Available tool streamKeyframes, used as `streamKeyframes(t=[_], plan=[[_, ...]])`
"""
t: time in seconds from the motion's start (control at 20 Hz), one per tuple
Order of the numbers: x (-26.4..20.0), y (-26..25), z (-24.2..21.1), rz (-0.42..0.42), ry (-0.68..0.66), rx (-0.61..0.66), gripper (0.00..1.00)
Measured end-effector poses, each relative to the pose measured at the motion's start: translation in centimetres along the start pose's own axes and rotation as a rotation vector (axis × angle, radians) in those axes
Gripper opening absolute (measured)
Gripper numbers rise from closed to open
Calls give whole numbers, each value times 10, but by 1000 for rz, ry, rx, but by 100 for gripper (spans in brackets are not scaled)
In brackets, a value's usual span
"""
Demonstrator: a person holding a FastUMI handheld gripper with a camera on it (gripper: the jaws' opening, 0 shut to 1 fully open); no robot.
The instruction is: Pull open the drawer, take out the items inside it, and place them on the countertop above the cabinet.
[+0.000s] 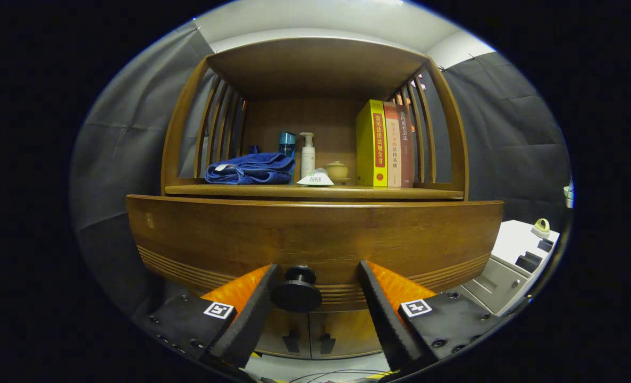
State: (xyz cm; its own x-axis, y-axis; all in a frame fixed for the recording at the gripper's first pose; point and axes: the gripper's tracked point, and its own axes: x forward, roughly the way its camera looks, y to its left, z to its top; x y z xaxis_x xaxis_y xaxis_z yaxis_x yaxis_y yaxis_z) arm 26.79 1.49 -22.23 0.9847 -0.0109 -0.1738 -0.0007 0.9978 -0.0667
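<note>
Closed wooden drawer point(315, 234), gripper point(315, 279) open.

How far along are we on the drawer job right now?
Nothing looks finished: the curved wooden drawer front sits closed, its contents unseen. In hand: the gripper is open, its fingers either side of the round black knob, which sits nearer one finger, neither clearly pressing it. Left: grip the knob, pull the drawer out, lift the items onto the wooden countertop beside the folded blue towel.

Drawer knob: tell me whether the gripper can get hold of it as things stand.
Probably yes. The drawer knob sits between the open jaws of the gripper, nearer the left one, with nothing across it. The drawer front looks shut, so closing on the knob seems possible.
</note>
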Motion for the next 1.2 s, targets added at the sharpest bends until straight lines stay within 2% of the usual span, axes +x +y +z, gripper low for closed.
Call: streamKeyframes(t=[0.3,0.8,1.1,1.2], plan=[[35,3,4,-4,9,4,98],[62,5,7,-7,17,3,99],[64,4,6,-9,-2,3,99],[66,4,1,-11,31,34,98]])
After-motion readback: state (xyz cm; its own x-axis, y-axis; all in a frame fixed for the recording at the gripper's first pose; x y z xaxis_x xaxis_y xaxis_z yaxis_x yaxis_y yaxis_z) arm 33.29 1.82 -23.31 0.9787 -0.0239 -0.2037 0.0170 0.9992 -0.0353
